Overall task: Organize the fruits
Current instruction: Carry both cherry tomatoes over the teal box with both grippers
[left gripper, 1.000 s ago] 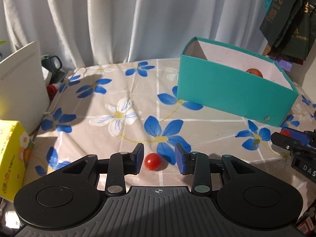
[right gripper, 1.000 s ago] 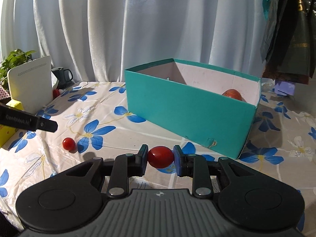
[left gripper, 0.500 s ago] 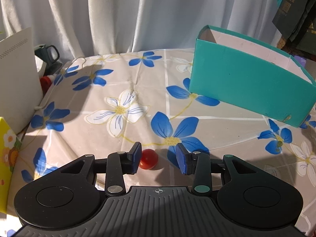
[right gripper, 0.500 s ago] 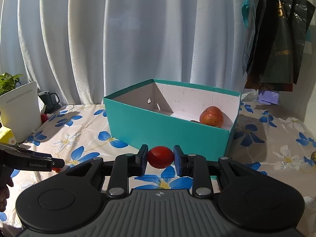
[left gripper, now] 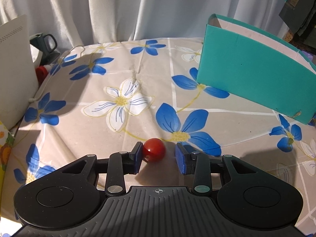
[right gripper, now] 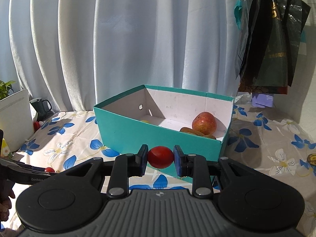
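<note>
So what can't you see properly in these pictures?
- Box inside: left view, its green wall hides it.
- Yellow-green thing in the box: right view, the front wall hides most of it.
- Small tomato on the table: right view, the left gripper's arm partly covers it.
- Yellow carton: left view, cut off by the edge.

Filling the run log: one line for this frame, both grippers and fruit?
left gripper: closing round small tomato on tablecloth, not clamped | right gripper: shut on large tomato | teal box: apple inside
</note>
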Demonstrator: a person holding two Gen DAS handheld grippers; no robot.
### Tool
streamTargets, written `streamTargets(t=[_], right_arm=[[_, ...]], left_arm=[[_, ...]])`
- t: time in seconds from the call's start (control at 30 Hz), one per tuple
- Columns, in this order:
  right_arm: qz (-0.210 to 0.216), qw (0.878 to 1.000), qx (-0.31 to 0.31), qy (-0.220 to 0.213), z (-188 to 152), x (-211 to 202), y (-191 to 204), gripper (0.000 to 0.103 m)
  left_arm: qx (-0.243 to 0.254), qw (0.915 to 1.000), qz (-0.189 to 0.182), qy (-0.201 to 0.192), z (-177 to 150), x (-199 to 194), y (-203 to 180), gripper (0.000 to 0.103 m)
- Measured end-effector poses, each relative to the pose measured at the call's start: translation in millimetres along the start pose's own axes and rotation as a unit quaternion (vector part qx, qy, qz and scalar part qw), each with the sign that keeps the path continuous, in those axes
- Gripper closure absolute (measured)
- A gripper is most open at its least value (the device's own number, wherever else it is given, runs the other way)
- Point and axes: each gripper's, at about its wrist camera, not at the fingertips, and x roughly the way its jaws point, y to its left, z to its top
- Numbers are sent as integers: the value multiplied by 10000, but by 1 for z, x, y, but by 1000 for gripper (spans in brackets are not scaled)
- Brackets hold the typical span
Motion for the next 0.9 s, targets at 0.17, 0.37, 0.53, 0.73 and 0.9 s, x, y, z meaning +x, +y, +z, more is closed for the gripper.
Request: streamTargets(t=[0.17, 0.37, 0.53, 0.73, 0.9], right_arm=[[-46, 10000, 6, -26, 3, -1, -1, 76], [-132, 9998, 58, -160, 8, -8, -7, 76], [-205, 9992, 164, -317, 15, -15, -15, 76], [-304, 9980, 190, -522, 25, -24, -24, 76], [-432, 9969, 187, -637, 34, -30, -35, 76]], left_arm=[[11, 9996, -255, 116, 6, -2, -6, 77], [450, 9966, -590, -344, 32, -53, -48, 77], [732, 9937, -546, -652, 82, -80, -92, 77], [772, 9920, -187, -982, 131, -72, -127, 77], [752, 9907, -155, -1124, 158, -57, -149, 77]])
